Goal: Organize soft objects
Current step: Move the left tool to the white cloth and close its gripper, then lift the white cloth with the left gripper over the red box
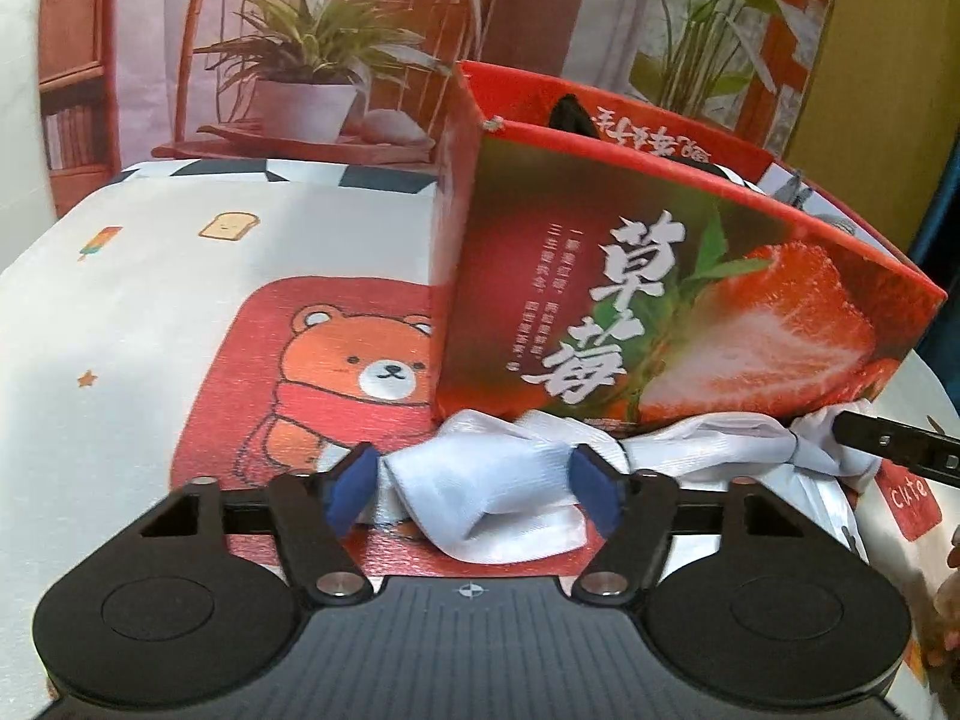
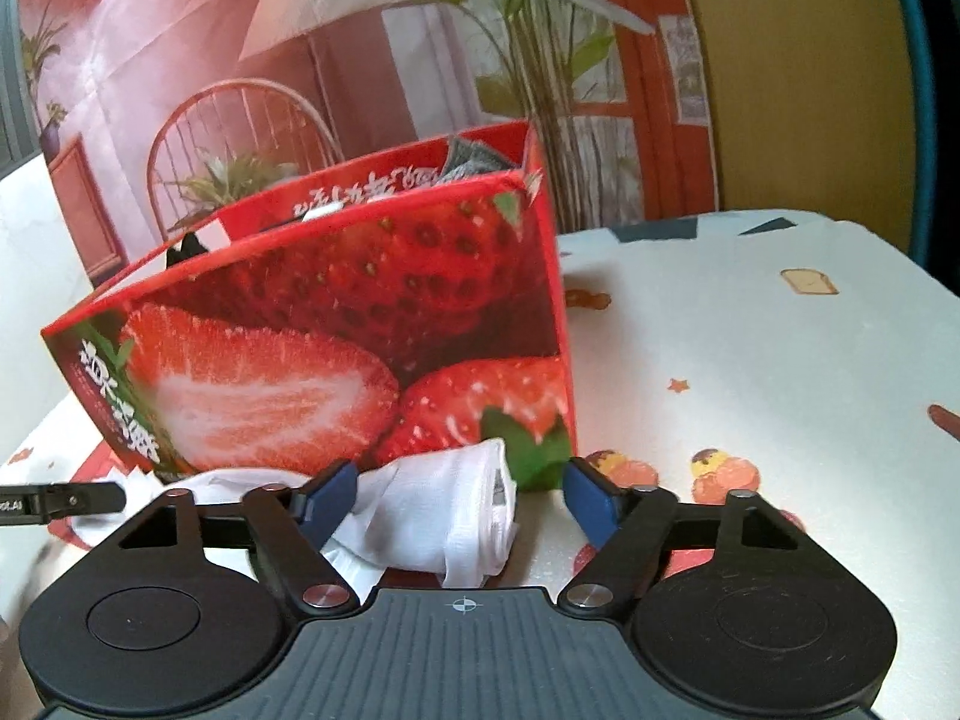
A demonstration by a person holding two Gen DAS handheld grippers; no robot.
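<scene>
A white sock [image 1: 480, 486] lies stretched on the table in front of a red strawberry box [image 1: 678, 306]. My left gripper [image 1: 474, 489] is open, its blue pads either side of one end of the sock. My right gripper [image 2: 456, 495] is open around the other end of the sock [image 2: 444, 516], in front of the box [image 2: 360, 336]. The right gripper's finger shows at the right edge of the left wrist view [image 1: 888, 441]. Dark and grey soft items [image 2: 474, 162] poke out of the box top.
The table wears a cloth printed with a bear [image 1: 360, 384] and small food pictures [image 2: 720, 468]. A printed backdrop with a chair and potted plants [image 1: 312, 60] hangs behind the table. The table edge curves at the far right [image 2: 888, 252].
</scene>
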